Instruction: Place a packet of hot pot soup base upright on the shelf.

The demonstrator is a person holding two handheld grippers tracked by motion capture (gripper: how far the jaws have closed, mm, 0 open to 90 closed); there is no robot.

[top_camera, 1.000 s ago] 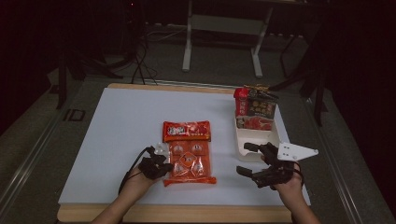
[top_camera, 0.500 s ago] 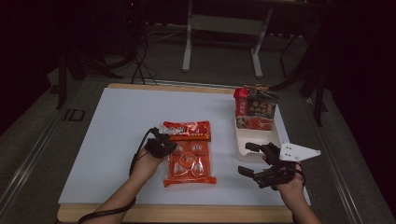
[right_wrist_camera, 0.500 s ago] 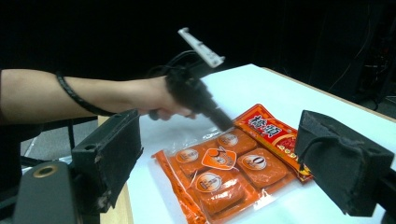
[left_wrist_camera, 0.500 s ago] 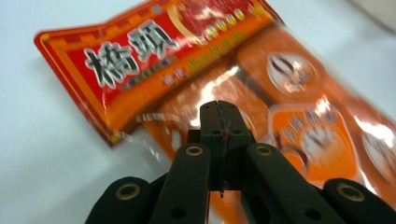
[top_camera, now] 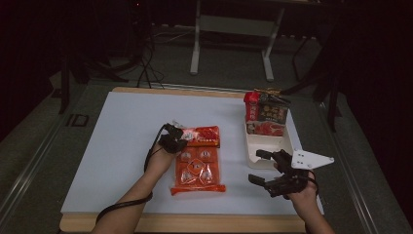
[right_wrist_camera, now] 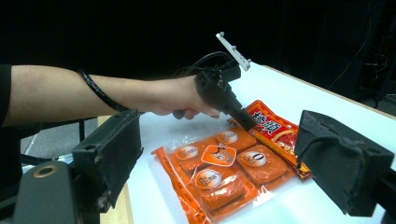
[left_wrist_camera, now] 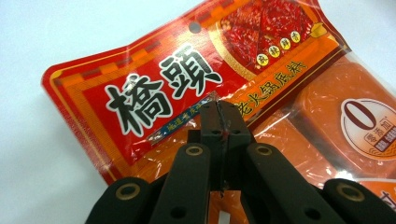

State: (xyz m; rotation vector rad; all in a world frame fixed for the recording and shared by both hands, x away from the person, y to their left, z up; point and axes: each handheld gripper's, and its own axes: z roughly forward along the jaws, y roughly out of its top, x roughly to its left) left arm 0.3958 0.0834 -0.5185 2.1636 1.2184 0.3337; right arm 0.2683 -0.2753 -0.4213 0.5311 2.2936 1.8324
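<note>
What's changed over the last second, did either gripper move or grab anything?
The left gripper moved up along the orange packet, from beside its lower left part to its red top band. Its jaws are shut, tips at the band in the left gripper view; a grip can't be confirmed. The right gripper stayed open by the white tray. The packet and the red packages in the tray have not moved.

On my table (top_camera: 112,146), a white top with a wooden edge along its near side, a white tray (top_camera: 270,148) sits at the far right. At the tray's far end stand a red canister (top_camera: 252,106) and a dark printed packet (top_camera: 272,113), side by side and touching. Beyond my table, a grey metal stand (top_camera: 234,29) and black cables (top_camera: 143,63) rest on the dim floor (top_camera: 219,73).
</note>
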